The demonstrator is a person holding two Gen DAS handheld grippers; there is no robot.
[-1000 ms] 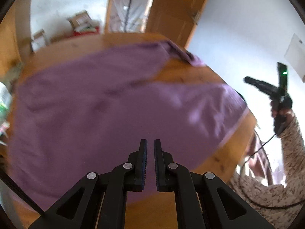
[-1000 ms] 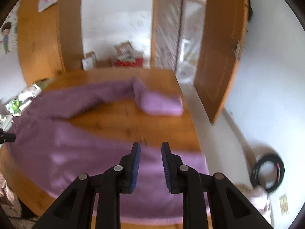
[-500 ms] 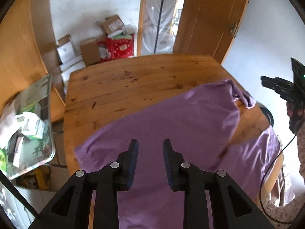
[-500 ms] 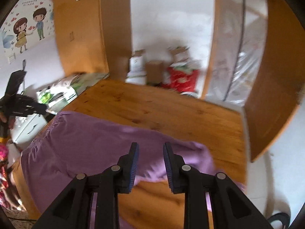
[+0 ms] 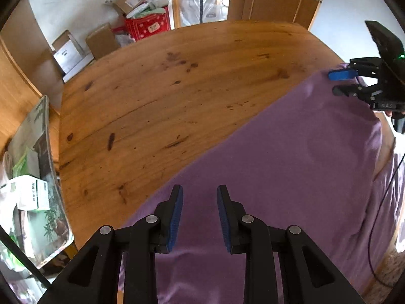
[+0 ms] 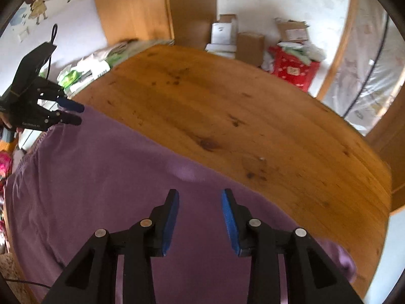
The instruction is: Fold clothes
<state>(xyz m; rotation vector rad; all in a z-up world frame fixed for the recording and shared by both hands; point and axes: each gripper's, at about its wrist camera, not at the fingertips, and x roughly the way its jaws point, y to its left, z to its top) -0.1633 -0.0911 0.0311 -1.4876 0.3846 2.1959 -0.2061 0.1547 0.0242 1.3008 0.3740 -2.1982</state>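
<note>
A purple knit garment (image 5: 291, 167) lies spread across the near part of a round wooden table (image 5: 177, 88), filling the lower right of the left wrist view and the lower left of the right wrist view. Its far edge runs diagonally across the bare wood. What sort of garment it is cannot be told: its near side passes under both tools and out of frame, and at the right edge of the left view it drops over the table rim, where more purple cloth hangs out of sight.

The left gripper (image 5: 198, 200), black with blue pads, sits at the bottom centre of its own view, released, jaws apart over the cloth with nothing pinched between them. It also shows at the far left of the right view (image 6: 73, 114), partly cut by the lens border, its tips by the garment's ribbed corner; contact there is unclear.

The right gripper (image 6: 200, 202) is at the bottom centre of its view, its jaws opening above the cloth, nothing between them. In the left view it shows at the upper right (image 5: 339, 82), the hand holding it mostly cropped.

Beyond the table, cardboard boxes (image 5: 101, 40) and a red bag (image 5: 149, 25) stand by the wall, softly blurred.
</note>
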